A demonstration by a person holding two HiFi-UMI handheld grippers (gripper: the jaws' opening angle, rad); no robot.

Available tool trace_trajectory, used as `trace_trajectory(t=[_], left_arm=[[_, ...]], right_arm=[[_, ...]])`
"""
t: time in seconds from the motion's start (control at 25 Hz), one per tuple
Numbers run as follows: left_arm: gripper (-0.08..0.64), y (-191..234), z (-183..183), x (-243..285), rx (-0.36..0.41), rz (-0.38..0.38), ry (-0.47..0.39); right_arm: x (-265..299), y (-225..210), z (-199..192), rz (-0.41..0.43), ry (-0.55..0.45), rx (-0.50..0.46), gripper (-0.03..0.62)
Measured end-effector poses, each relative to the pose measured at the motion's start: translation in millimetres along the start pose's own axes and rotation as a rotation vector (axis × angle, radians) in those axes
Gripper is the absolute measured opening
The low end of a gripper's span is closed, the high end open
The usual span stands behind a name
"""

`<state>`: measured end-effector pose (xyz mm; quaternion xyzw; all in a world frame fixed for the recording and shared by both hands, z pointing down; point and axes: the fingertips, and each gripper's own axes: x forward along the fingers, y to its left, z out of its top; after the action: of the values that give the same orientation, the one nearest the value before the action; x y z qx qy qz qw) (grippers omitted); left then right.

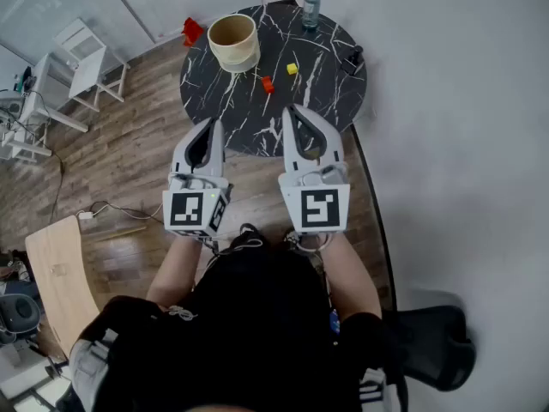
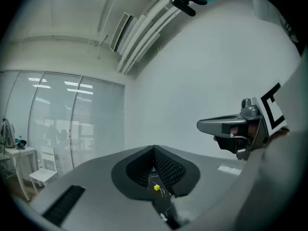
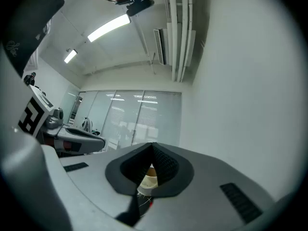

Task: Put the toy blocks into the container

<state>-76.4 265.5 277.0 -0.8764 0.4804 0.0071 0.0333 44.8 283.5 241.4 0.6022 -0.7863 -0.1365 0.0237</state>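
Left claw (image 1: 214,127): jaws together and empty, held level above the near rim of the bench (image 1: 230,103); its own view (image 2: 154,150) showed the tips meeting.
Right claw (image 1: 294,110): jaws together and empty, tilted slightly up, tips over the near part of the bench; the tips met in its own view as well (image 3: 152,146).
Red toy block (image 1: 268,84): on the bench, just ahead of the right claw and a little toward the left; the nearest block to either claw.
Yellow toy block (image 1: 292,69): on the bench, almost straight ahead of the right claw, beyond the red one and apart from it; seen through the lower gap of the left claw (image 2: 156,187).
Container (image 1: 233,41): cream, round, open-topped, upright at the far left of the bench, ahead of the left claw; framed low between the right jaws (image 3: 148,177).
Long axis: both blocks looked roughly cubic; no preferred direction could be told.
Nearer hand: the right, judged for both blocks.
Judged requirement: the right jaws had to part before reaching forward to the red block.
Water bottle (image 1: 311,5): upright at the far rim, well apart from the blocks.
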Motion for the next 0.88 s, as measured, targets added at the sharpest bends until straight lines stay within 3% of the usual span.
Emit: trace_trajectory(t=[0.28,0.56,0.88], left_arm=[[-0.002,29.1,-15.4,-12.6,-0.020,-0.060,0.031],[-0.002,59.9,-42.8,-28.8,-0.053,-0.092,0.059],[-0.002,71.6,-64.2,-24.9,-0.062,-0.164,0.076]], right_arm=[[13.1,36.8,-3.8,-0.005,0.005,0.011,-0.003],[15.7,73.7,-32.5,-0.001,0.101,-0.009,-0.003],[21.8,84.1,-45.5,-0.039,0.144,0.005,-0.003]])
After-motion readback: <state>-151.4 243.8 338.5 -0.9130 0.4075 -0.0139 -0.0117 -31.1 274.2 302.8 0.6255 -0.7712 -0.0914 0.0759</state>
